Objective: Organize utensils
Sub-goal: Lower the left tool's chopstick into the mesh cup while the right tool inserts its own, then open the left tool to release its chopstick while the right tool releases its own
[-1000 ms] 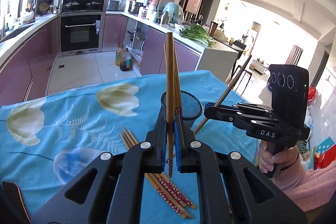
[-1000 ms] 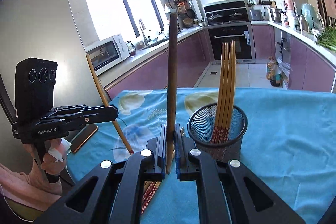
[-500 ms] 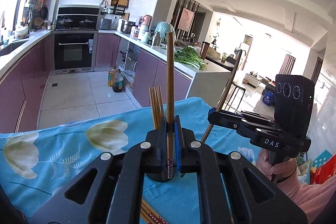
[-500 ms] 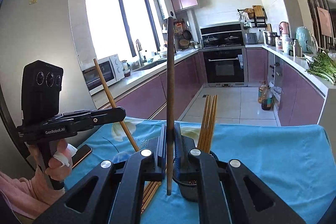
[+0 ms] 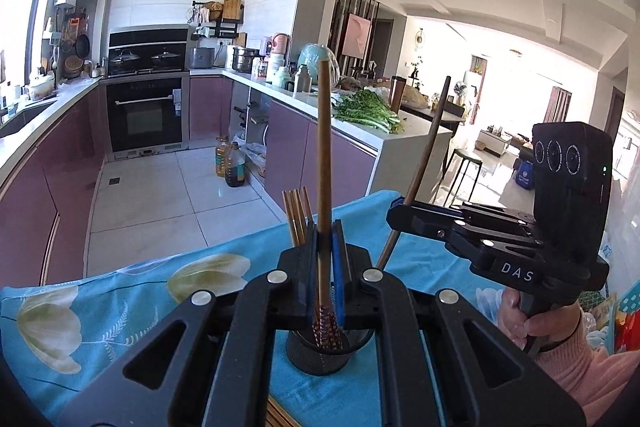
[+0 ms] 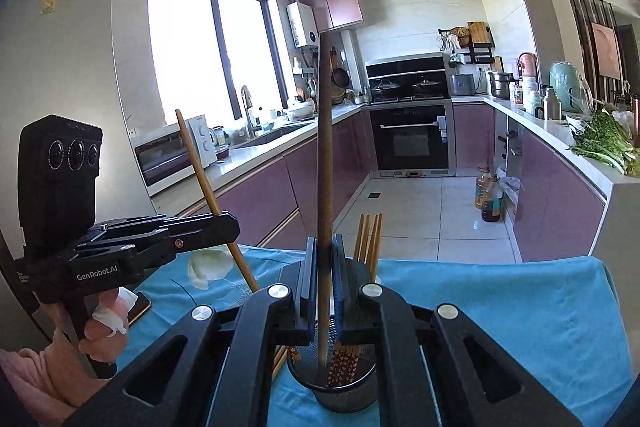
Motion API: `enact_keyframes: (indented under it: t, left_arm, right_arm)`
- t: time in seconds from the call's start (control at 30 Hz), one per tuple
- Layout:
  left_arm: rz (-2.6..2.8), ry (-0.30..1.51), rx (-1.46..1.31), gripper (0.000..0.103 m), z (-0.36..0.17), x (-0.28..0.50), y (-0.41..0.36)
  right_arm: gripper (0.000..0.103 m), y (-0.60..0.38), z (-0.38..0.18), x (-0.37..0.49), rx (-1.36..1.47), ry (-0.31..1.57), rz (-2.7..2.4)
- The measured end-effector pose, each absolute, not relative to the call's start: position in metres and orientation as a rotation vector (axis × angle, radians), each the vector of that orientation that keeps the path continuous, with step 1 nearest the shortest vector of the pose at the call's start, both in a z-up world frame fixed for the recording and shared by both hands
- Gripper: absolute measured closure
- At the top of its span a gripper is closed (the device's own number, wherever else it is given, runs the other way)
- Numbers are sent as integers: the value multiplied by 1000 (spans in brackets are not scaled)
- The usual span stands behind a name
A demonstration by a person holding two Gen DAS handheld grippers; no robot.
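Note:
My left gripper [image 5: 325, 259] is shut on a wooden chopstick [image 5: 323, 163] held upright, its patterned lower end just over the black mesh holder [image 5: 320, 359]. My right gripper [image 6: 323, 267] is shut on a darker chopstick [image 6: 323, 155], also upright, its lower end inside the same holder [image 6: 344, 393]. Several chopsticks [image 6: 370, 239] stand in the holder. Each gripper shows in the other's view: the right gripper [image 5: 400, 215] at right, the left gripper [image 6: 230, 223] at left. A few chopsticks [image 6: 280, 361] lie on the blue floral tablecloth [image 6: 500, 307].
A phone [image 6: 140, 303] lies at the table's left edge. Behind the table are purple kitchen cabinets [image 5: 296, 151], an oven [image 5: 146, 119] and oil bottles [image 5: 230, 167] on the floor. A counter with greens [image 5: 366, 109] is to the right.
Both grippers have risen and moved over the holder with their chopsticks. The chopstick ends now hang at the holder's mouth, and the loose chopsticks on the cloth have dropped out of the left view.

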State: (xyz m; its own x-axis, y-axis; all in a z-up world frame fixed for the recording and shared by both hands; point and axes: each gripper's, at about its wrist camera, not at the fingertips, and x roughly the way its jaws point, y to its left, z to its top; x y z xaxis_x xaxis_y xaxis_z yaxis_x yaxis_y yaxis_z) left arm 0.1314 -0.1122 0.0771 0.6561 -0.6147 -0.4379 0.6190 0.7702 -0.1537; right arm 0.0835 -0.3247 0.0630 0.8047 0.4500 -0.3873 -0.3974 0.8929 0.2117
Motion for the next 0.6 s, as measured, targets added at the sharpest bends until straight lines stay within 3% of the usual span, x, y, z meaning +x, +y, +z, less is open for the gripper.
enact_keyframes:
  t: [0.6]
  left_arm:
    - [-727,762,113,96,13,169,-129]
  right_arm:
    - [96,-310,10,119,82,695,428]
